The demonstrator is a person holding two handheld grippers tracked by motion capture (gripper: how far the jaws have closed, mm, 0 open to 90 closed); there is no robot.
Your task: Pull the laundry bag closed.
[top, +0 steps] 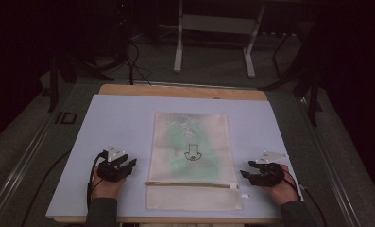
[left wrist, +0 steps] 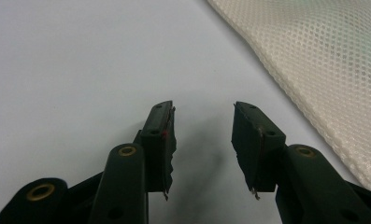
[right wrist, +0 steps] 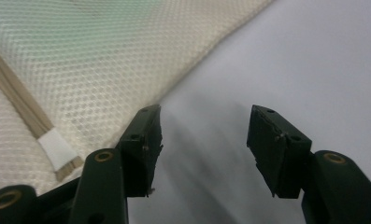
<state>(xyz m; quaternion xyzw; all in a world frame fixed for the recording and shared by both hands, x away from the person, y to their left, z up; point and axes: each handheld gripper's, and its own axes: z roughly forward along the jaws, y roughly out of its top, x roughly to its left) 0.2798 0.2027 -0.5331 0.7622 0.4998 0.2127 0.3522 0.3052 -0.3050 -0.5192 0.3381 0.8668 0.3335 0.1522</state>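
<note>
1. The high view takes in the whole table: a pale mat (top: 119,142) lies on the wooden tabletop (top: 183,91), and a cream mesh pouch (top: 191,142) lies flat in the middle of the mat, its long side running away from the person.
2. Only from above can the pouch's contents be made out: something green shows through the mesh, with a small dark drawing near the middle. A tan zipper (top: 190,185) crosses the pouch near its close end, with a white tab at its right end.
3. The left gripper (top: 123,166) rests on the mat just left of the pouch's lower part, and the right gripper (top: 249,174) just right of it, each in a hand coming in from the bottom edge.
4. The left gripper view brings out the fine weave of the mesh pouch (left wrist: 323,70), whose edge runs diagonally across the upper right. The left gripper (left wrist: 204,121) stands with jaws spread wide over bare mat (left wrist: 80,70), nothing between them, apart from the pouch.
5. The right gripper view shows the mesh pouch (right wrist: 117,60) close up, with the zipper (right wrist: 19,100) and its white tab (right wrist: 57,149) at lower left.
6. The right gripper (right wrist: 204,123) is likewise released, jaws wide, gripping nothing; its left-hand jaw sits at the pouch's edge, though contact cannot be judged.
</note>
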